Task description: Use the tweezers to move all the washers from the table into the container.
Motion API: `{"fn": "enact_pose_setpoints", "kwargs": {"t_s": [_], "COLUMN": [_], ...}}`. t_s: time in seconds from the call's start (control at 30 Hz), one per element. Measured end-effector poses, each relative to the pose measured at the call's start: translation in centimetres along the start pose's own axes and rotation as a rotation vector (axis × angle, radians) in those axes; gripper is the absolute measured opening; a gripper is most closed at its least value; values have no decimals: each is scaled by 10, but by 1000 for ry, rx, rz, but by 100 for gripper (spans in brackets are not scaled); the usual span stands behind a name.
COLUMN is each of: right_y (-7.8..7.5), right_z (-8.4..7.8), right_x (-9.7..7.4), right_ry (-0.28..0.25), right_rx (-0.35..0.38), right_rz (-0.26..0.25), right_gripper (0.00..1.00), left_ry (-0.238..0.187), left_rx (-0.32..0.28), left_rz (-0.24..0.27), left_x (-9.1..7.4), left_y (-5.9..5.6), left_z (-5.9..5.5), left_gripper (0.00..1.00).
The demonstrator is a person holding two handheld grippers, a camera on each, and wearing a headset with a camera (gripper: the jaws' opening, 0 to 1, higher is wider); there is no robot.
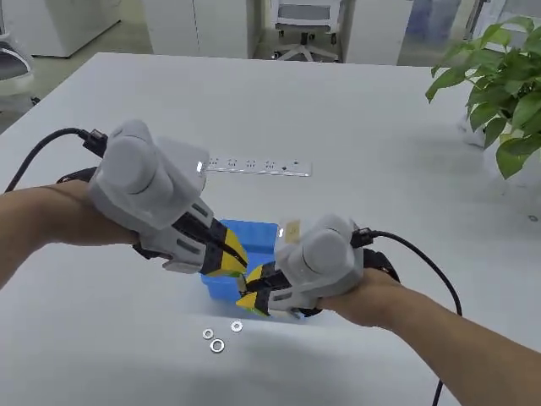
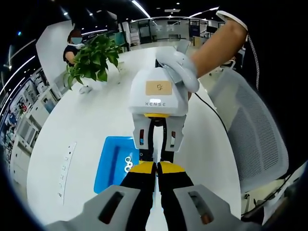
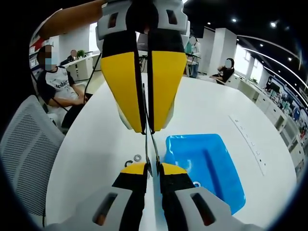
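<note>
Handover over desk: you are gripping tweezers with both tools, left gripper jaws clenching one end, right gripper jaws clenching other. Three washers are lying on desk just in front of blue container, not yet moved. In left gripper view, pale rings are showing against blue, likely washers already in; cannot tell for sure. Right gripper casing is carrying lettering, reading roughly "XENSE".

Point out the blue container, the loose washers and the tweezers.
blue container (image 1: 254, 235), head view, bare far end.
washers (image 1: 217, 345), head view, nearest ring of three.
tweezers (image 3: 146, 147), right gripper view, one thin metal arm.
</note>
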State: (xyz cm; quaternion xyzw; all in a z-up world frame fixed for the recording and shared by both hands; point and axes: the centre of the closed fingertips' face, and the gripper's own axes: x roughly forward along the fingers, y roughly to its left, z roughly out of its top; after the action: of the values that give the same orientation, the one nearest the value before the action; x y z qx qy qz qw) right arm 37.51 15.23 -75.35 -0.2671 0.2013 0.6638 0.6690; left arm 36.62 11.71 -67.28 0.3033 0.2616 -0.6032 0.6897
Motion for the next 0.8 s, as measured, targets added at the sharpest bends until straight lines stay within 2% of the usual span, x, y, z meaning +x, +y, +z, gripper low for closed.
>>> {"fn": "enact_pose_setpoints", "kwargs": {"t_s": [0.33, 0.8], "right_y": [10, 14], "right_z": [-11, -19], "right_x": [12, 27], "right_ry": [7, 10], "right_rx": [11, 26], "right_rz": [22, 49], "right_gripper": [12, 12], "left_ry": [10, 20], "left_rx": [-25, -55], "left_rz": [-33, -48], "left_x": [10, 16], "left_y": [-8, -10], "left_z": [-14, -29], "left_gripper": [6, 6]}}
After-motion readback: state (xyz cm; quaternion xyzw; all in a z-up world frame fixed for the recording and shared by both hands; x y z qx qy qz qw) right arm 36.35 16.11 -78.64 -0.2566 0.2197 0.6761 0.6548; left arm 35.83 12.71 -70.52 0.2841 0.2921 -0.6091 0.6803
